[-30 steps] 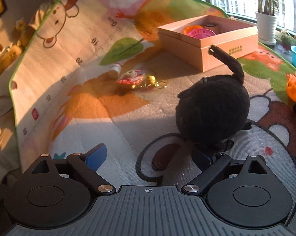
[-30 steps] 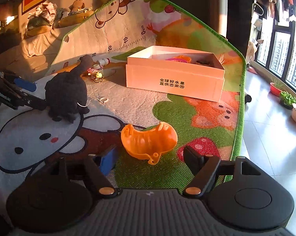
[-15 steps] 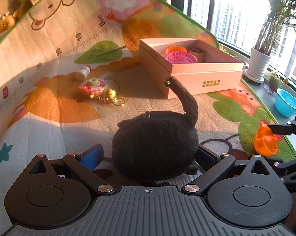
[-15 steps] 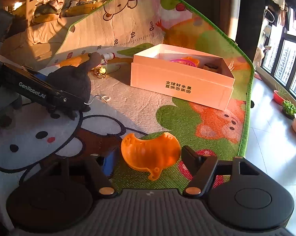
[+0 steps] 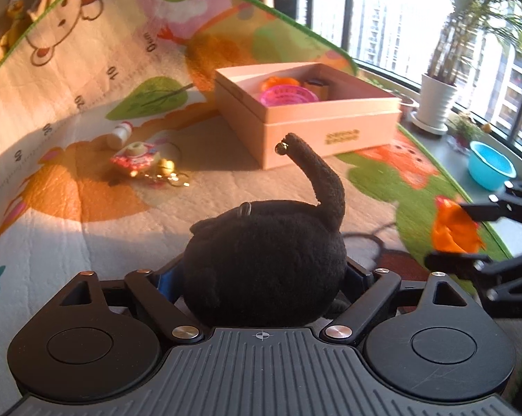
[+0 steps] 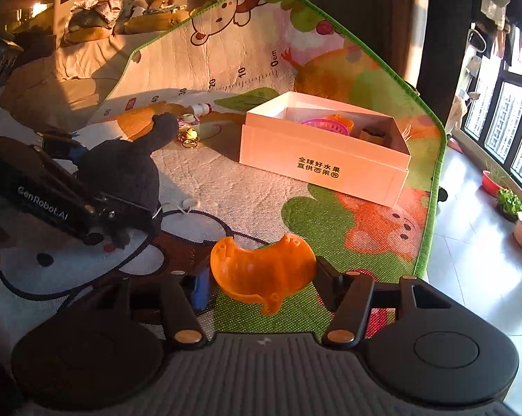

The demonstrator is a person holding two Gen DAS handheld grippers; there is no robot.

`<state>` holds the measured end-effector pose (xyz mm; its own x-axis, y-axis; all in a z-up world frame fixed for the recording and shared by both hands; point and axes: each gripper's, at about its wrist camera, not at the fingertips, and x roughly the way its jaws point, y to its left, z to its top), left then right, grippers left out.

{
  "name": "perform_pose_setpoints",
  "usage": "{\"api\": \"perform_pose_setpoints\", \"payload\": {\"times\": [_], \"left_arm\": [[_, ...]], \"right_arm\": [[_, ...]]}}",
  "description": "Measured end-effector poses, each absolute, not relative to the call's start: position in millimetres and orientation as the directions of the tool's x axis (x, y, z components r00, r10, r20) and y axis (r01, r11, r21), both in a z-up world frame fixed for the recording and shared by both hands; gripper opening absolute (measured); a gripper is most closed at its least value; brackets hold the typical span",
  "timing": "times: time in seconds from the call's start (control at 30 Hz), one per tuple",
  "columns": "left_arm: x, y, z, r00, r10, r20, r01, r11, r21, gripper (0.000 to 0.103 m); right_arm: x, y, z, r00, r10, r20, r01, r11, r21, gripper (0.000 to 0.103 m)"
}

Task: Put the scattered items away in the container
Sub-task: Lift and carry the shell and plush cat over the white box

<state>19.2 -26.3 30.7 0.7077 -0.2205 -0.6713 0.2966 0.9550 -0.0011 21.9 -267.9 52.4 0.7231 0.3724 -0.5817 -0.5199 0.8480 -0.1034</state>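
Both of your grippers are mid-pickup: the left gripper [image 5: 261, 277] has just been closing, its jaws flanking the black plush toy [image 5: 264, 260] on the play mat [image 5: 70, 228], though you cannot tell if they press it yet, and the right gripper [image 6: 261, 282] is clamped on the orange plastic piece [image 6: 262, 270]. Beyond them the pink box [image 6: 325, 164] holds a pink basket [image 5: 288, 96] and a few items. A small bottle [image 5: 119, 134] and keychain trinkets [image 5: 146, 164] remain loose, so you're roughly midway.

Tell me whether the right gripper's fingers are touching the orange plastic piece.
Touching. The right wrist view shows the orange plastic piece filling the gap between the right gripper's fingers, both pads against its edges with no gap visible.
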Motion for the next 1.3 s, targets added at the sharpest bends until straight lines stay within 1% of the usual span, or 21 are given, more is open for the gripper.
{"api": "perform_pose_setpoints", "payload": {"times": [0.17,0.33,0.53,0.73,0.87,1.0,1.07,1.13,1.3], "left_arm": [[-3,-32,39,0.683,-0.289,-0.671,0.361,0.932,-0.034,0.091],[-16,-46,57,0.679,-0.366,-0.637,0.447,0.894,-0.038,0.091],[4,-62,79,0.677,-0.43,-0.597,0.502,0.863,-0.053,0.091],[61,-67,113,0.757,-0.438,-0.485,0.496,0.868,-0.01,0.091],[113,-71,122,0.771,-0.443,-0.458,0.481,0.876,-0.038,0.091],[171,-76,131,0.804,-0.413,-0.428,0.451,0.893,-0.015,0.091],[200,-79,133,0.802,-0.411,-0.433,0.443,0.896,-0.029,0.091],[230,-83,129,0.786,-0.416,-0.458,0.437,0.897,-0.064,0.091],[289,-94,94,0.748,-0.389,-0.538,0.423,0.904,-0.065,0.095]], "right_arm": [[12,-275,62,0.739,0.365,-0.567,-0.515,0.848,-0.126,0.059],[9,-284,67,0.755,0.348,-0.555,-0.497,0.857,-0.138,0.059],[21,-295,83,0.784,0.349,-0.513,-0.477,0.868,-0.139,0.059],[66,-301,104,0.816,0.348,-0.463,-0.448,0.885,-0.124,0.059],[102,-303,113,0.825,0.346,-0.446,-0.429,0.898,-0.098,0.059],[130,-301,115,0.831,0.349,-0.434,-0.427,0.899,-0.095,0.059],[140,-299,113,0.83,0.351,-0.432,-0.427,0.9,-0.09,0.059],[149,-297,111,0.829,0.349,-0.437,-0.43,0.897,-0.098,0.059],[167,-291,108,0.832,0.337,-0.441,-0.435,0.889,-0.143,0.059]]}}
